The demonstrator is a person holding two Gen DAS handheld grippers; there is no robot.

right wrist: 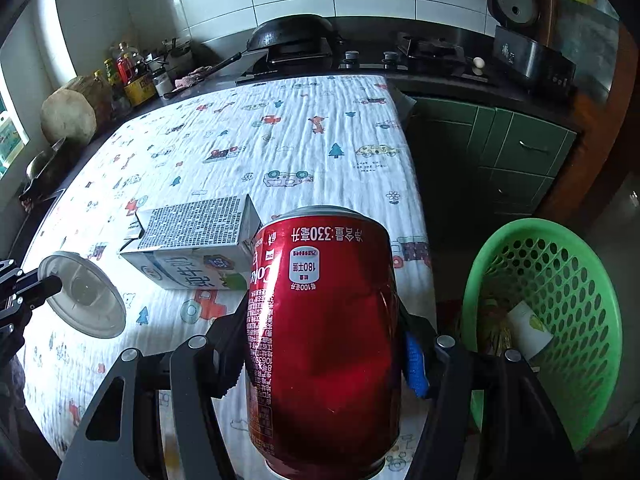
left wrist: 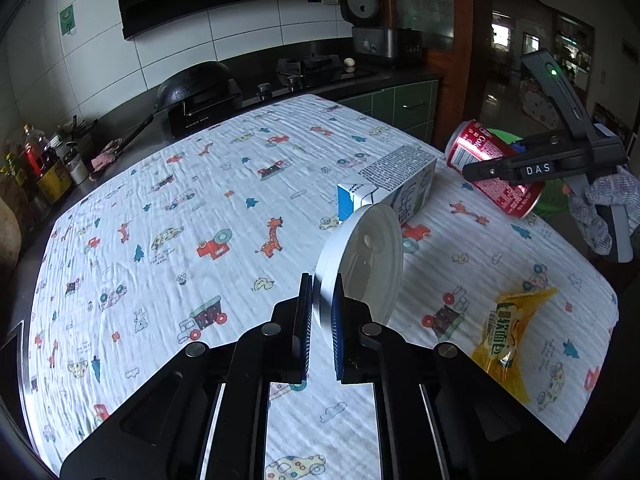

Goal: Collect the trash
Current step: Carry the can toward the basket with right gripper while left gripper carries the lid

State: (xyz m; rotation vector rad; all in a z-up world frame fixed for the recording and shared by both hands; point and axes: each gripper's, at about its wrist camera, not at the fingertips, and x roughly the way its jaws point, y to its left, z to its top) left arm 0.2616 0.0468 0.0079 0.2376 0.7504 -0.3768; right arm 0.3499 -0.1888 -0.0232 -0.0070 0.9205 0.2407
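The right gripper (right wrist: 324, 364), jaws clamping the red can (right wrist: 324, 332), is hovering nearer the green basket (right wrist: 568, 276), lying rightward; left gripper (left wrist: 322, 332) jaws are pinching the white lid (left wrist: 360, 264)

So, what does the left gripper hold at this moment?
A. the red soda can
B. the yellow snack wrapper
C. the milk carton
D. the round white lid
D. The left gripper has its jaws closed on the edge of the round white lid, lifted above the cloth. The red soda can is in the right gripper, and the milk carton and the yellow snack wrapper lie on the table.
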